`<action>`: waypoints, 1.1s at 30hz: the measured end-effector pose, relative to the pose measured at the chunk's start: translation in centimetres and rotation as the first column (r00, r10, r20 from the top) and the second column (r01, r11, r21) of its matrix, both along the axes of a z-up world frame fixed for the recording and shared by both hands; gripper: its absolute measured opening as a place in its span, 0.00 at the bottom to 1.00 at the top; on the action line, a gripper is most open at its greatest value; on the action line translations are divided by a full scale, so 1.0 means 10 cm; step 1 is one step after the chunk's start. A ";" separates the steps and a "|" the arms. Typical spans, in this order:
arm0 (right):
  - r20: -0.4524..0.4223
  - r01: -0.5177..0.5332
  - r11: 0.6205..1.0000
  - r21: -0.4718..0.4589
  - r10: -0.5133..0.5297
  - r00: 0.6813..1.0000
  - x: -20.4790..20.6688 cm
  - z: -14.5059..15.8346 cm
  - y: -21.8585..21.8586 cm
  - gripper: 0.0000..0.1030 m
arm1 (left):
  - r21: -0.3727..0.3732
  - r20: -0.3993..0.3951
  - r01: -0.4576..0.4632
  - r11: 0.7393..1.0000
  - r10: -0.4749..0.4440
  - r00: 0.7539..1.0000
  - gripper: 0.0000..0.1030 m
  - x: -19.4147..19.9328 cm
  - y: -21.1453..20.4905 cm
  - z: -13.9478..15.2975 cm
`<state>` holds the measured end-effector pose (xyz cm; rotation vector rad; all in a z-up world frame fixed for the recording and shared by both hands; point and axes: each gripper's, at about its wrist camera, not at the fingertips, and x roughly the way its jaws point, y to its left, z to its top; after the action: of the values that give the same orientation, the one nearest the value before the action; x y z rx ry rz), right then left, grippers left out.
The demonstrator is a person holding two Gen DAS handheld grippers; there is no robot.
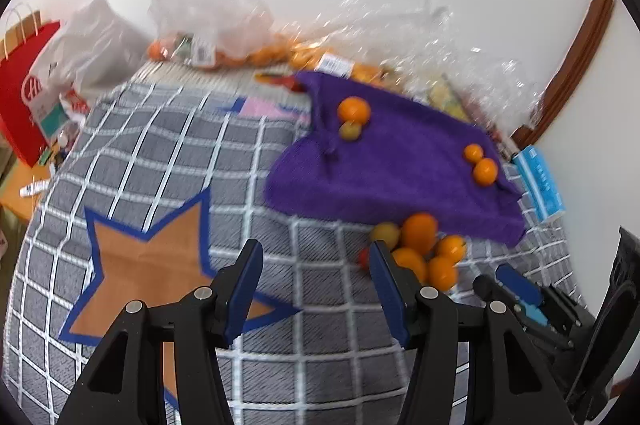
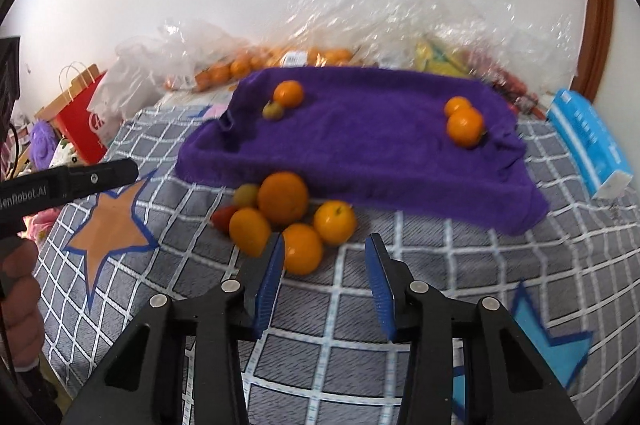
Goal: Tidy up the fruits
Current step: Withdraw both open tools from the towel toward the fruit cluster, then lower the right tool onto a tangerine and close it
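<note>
My right gripper point(image 2: 325, 279), jaws narrow and empty, nears the orange point(image 2: 302, 248); a nudge could scatter the pile, while my left gripper point(image 1: 316, 289) hangs half-open, empty.

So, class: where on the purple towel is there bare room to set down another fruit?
The purple towel is free across its middle, between the orange-and-green pair and the two oranges. Crowded: the pile at its near edge.
</note>
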<state>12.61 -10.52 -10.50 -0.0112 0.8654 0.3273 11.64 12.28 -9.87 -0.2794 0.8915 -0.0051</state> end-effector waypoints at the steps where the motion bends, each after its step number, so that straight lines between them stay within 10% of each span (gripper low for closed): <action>1: -0.006 -0.003 1.000 -0.004 0.003 1.000 0.01 -0.03 0.02 0.40 | -0.001 -0.007 -0.004 1.000 0.004 1.000 0.51 -0.01 0.03 -0.04; 20: -0.080 -0.015 1.000 -0.019 0.013 0.997 0.30 -0.38 0.24 0.38 | 0.007 -0.099 -0.026 1.000 0.027 0.995 0.51 -0.03 0.30 -0.53; 33: -0.002 -0.019 1.000 -0.007 0.019 1.000 0.01 -0.16 -0.08 0.31 | 0.012 -0.027 0.061 0.998 -0.060 0.998 0.51 -0.07 -0.14 -0.44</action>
<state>12.67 -11.36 -12.14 -0.0257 0.8688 0.3422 10.94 10.85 -14.30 -0.2411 0.9260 -0.0520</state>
